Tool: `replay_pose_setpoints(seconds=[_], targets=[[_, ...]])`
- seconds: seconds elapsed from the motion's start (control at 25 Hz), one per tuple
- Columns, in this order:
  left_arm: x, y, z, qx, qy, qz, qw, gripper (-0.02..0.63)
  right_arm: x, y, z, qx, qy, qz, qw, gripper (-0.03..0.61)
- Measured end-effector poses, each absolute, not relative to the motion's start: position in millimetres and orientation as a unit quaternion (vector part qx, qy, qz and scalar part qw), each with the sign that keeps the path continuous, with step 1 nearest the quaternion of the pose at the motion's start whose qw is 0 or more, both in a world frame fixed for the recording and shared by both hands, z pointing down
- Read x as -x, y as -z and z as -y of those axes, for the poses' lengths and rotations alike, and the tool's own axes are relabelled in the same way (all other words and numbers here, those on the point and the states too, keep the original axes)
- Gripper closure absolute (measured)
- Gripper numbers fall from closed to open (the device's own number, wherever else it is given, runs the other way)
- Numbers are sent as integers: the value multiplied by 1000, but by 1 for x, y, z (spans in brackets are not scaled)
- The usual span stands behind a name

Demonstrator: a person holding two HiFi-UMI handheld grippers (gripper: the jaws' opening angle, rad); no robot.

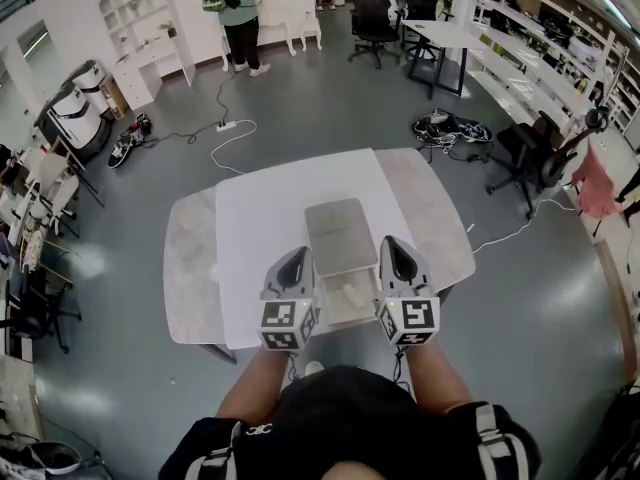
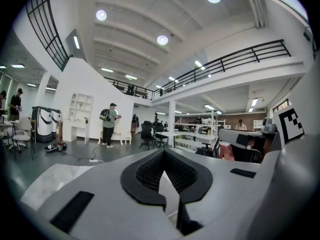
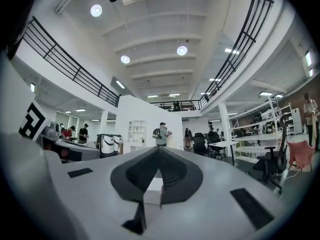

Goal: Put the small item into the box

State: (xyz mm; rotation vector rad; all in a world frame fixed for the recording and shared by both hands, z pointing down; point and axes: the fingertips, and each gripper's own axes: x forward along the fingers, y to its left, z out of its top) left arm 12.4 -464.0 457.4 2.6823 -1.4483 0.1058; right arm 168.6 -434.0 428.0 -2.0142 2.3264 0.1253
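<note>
left gripper (image 1: 296,258), right gripper (image 1: 393,246) both jaws closed, empty; box (image 1: 340,230) between them on table (image 1: 190,268), small item (image 1: 350,293) inside

box (image 1: 340,236) — sides partly hidden | small item (image 1: 352,292) (blurred) — unidentifiable

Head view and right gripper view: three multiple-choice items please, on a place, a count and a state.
1. The box sits: A on the floor; B on the table, between the two grippers; C on a chair.
2. Grippers in the head view: A one; B two; C three.
3. The right gripper has its jaws: A wide apart; B shut on a cup; C together, empty.
B: it rests on the tabletop between them. B: left gripper and right both show. C: they meet with nothing between.
</note>
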Motion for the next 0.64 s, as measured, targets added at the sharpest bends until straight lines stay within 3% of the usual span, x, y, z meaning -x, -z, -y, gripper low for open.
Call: replay_pose_setpoints(seconds=[0.64], targets=[[-10,-456,465,-880,-34,472,42,601,-158,-434,438,644,-34,-764,14,566]])
